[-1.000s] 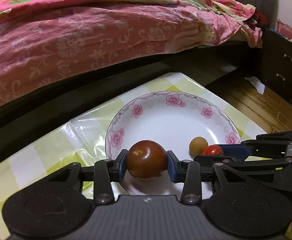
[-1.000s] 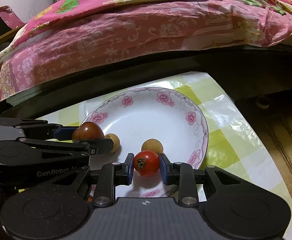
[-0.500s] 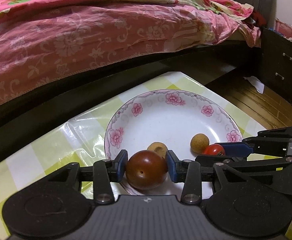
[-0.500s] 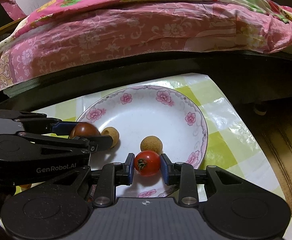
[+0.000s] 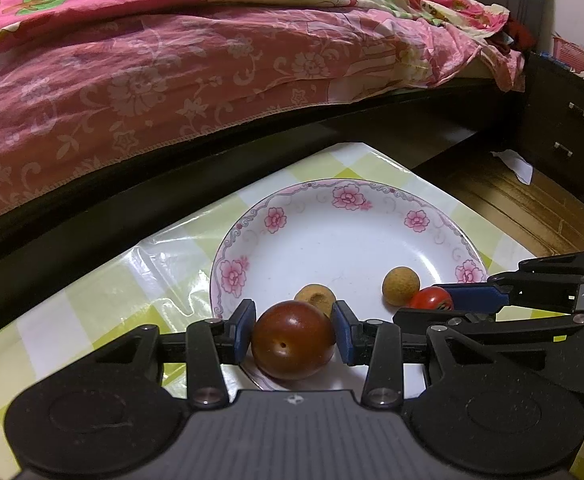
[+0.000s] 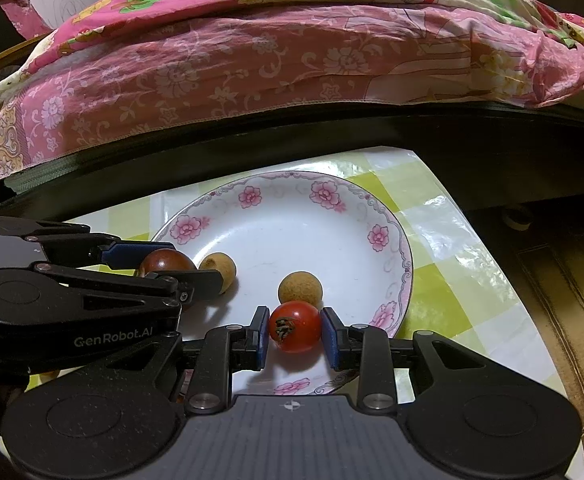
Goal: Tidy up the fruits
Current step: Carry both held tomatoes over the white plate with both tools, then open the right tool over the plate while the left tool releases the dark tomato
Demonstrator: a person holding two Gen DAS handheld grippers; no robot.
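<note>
A white plate with pink flowers (image 5: 332, 216) (image 6: 292, 200) sits on a yellow-green checked tablecloth. My left gripper (image 5: 293, 333) stands over the plate's near left rim; a dark brown-red fruit (image 5: 292, 345) (image 6: 166, 262) sits between its pads, which now stand slightly apart from it. My right gripper (image 6: 294, 334) is at the plate's near edge with a small red tomato (image 6: 295, 326) (image 5: 430, 298) between its pads, small gaps showing. Two tan round fruits (image 6: 300, 288) (image 6: 218, 266) lie on the plate.
A bed with a pink floral cover (image 5: 172, 60) and dark frame runs close behind the table. A dark nightstand (image 5: 564, 128) and wooden floor (image 5: 512, 204) lie to the right. The table edge (image 6: 472, 208) drops off at right.
Both grippers have lowered toward the plate and their jaws have widened slightly around the fruits. A second tan fruit has come into view behind the dark fruit.
</note>
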